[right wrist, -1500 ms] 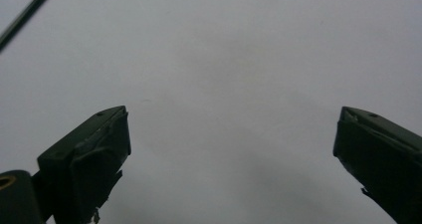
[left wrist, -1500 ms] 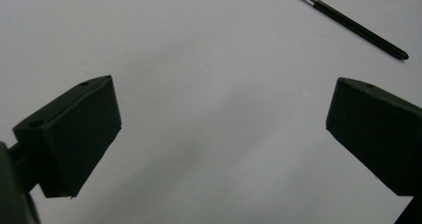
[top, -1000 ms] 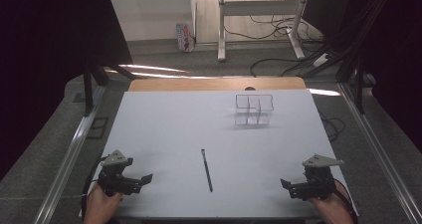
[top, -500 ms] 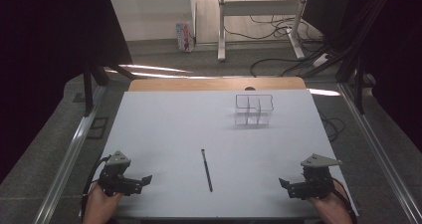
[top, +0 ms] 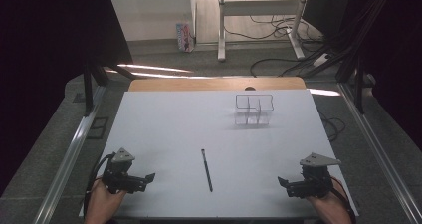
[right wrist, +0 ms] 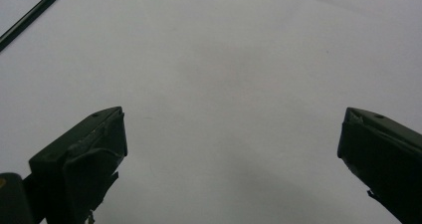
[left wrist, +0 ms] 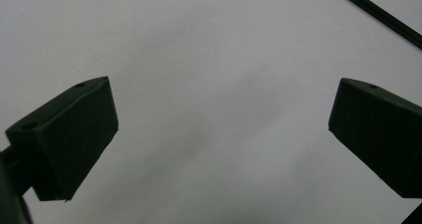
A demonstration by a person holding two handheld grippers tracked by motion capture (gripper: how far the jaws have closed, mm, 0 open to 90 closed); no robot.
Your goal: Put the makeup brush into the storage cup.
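Pen – slim black stick-shaped pen lies flat at table centre, between both tools, touching neither. Left gripper at 8 o'clock, jaws wide apart, empty. Right gripper at 4 o'clock – same. Clear wire-edged divided box at 1 o'clock on white table.

The table top is smooth, white and dull, with a strip of bare wood at the far edge. The pen is dark and a bit shiny. The holder is clear, see-through plastic. Both grippers have dull black plastic jaws.
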